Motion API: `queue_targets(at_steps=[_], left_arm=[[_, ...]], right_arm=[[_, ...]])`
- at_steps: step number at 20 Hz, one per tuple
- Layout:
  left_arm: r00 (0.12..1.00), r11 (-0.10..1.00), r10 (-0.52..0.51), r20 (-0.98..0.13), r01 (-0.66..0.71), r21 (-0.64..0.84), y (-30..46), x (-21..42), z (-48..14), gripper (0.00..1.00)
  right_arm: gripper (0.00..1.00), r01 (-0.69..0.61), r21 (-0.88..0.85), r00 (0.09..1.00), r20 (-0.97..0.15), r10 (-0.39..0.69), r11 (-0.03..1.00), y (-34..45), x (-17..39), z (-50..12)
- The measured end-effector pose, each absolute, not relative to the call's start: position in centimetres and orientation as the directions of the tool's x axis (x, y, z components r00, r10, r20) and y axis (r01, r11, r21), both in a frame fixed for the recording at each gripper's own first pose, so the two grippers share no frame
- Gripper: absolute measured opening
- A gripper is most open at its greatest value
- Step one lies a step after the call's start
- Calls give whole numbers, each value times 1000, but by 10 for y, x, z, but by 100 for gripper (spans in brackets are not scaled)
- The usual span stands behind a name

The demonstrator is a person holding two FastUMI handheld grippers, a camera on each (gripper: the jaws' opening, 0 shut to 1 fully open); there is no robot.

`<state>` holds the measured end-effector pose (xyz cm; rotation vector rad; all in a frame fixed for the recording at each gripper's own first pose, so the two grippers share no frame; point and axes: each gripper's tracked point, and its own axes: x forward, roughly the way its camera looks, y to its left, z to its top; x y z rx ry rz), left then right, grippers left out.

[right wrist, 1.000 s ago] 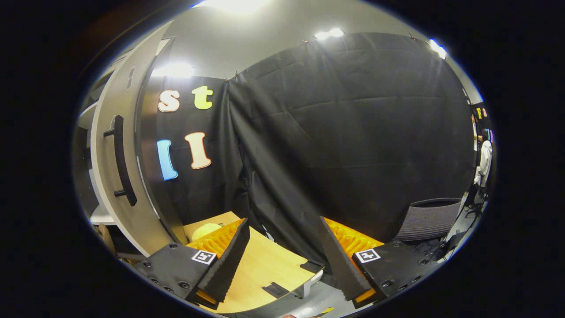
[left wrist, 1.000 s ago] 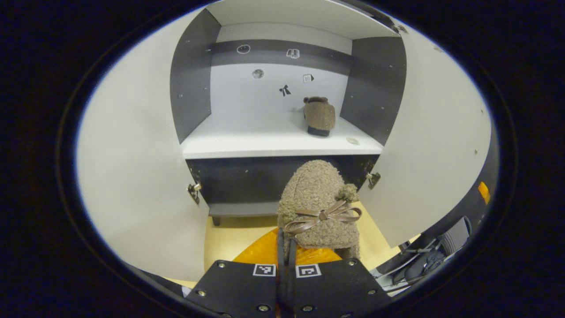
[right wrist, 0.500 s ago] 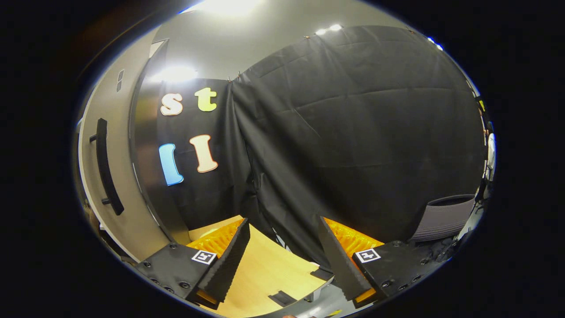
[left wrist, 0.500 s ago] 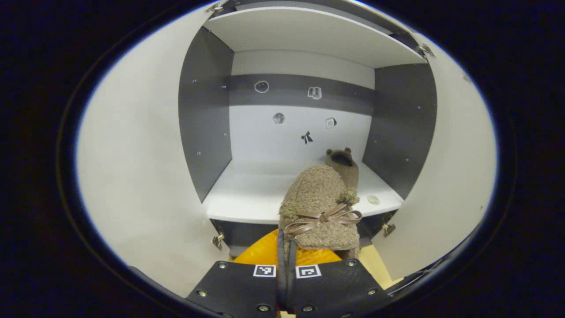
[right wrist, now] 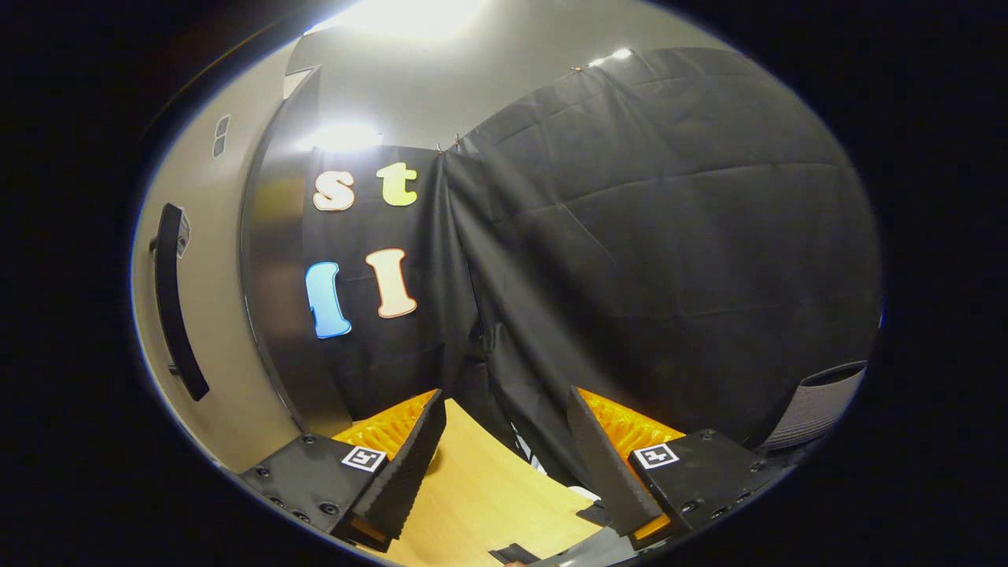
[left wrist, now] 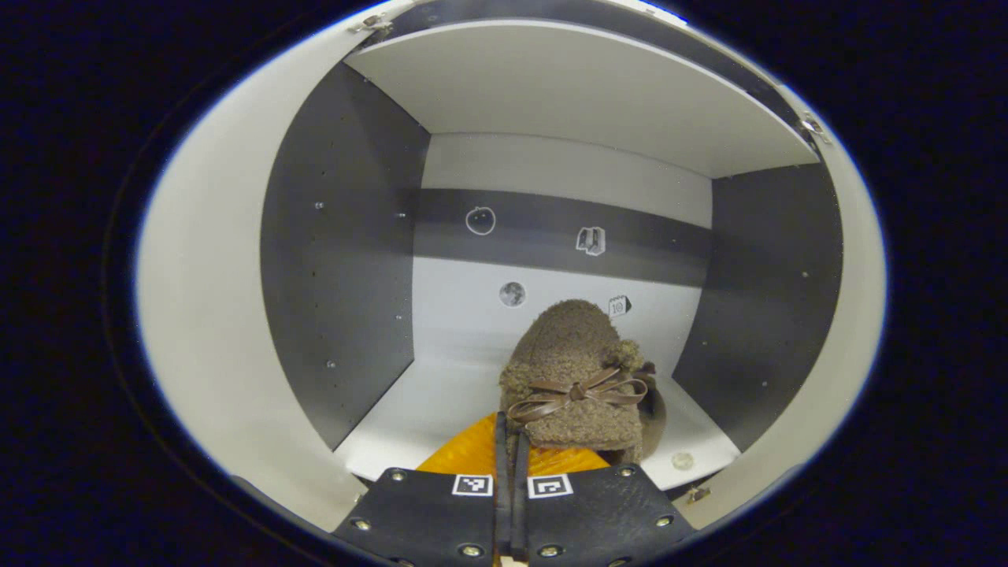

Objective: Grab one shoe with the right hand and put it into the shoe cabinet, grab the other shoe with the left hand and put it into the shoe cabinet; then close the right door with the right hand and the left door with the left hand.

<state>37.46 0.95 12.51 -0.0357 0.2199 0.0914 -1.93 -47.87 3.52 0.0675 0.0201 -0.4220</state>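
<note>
left tool grips a fuzzy shoe over the white cabinet shelf; right tool gapes above the wooden worktop.

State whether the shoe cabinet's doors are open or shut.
Open. Both doors swing outward, exposing the shelf inside the shoe cabinet.
</note>
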Motion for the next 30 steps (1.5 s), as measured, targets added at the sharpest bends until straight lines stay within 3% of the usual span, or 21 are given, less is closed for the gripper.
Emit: queue_targets(at_steps=[8,10,17,19,20,21,24,25,26,29,30], left_arm=[[961,991,130,-246,-129,18,25,450,93,1],[955,991,122,-270,-130,-10,23,453,80,1],[955,992,120,-271,-106,66,21,451,67,5],[950,993,106,-294,-88,74,18,447,60,16],[949,990,123,-291,-98,97,21,444,61,34],[949,987,132,-285,-101,123,24,439,65,41],[955,979,141,-262,-96,178,27,424,79,100],[959,981,133,-252,-91,171,24,412,88,96],[963,984,121,-239,-86,154,20,403,95,100],[980,991,87,-178,-66,117,10,371,120,96],[985,991,79,-154,-62,115,9,361,129,100]], right_arm=[[98,438,62,898,-75,-434,897,-484,-21,16],[93,449,73,893,-71,-445,890,-487,-20,19],[93,433,53,900,-68,-430,900,-480,-8,17],[93,425,50,904,-73,-421,904,-476,-6,15],[93,420,51,906,-75,-416,906,-475,-5,14],[93,415,52,909,-76,-410,909,-473,-4,15],[93,400,54,916,-70,-396,915,-468,-1,20],[93,392,56,919,-69,-389,918,-466,1,21],[93,384,59,922,-67,-380,921,-464,2,24],[93,362,65,932,-56,-359,930,-457,7,32],[93,353,67,935,-54,-350,933,-455,8,35]])
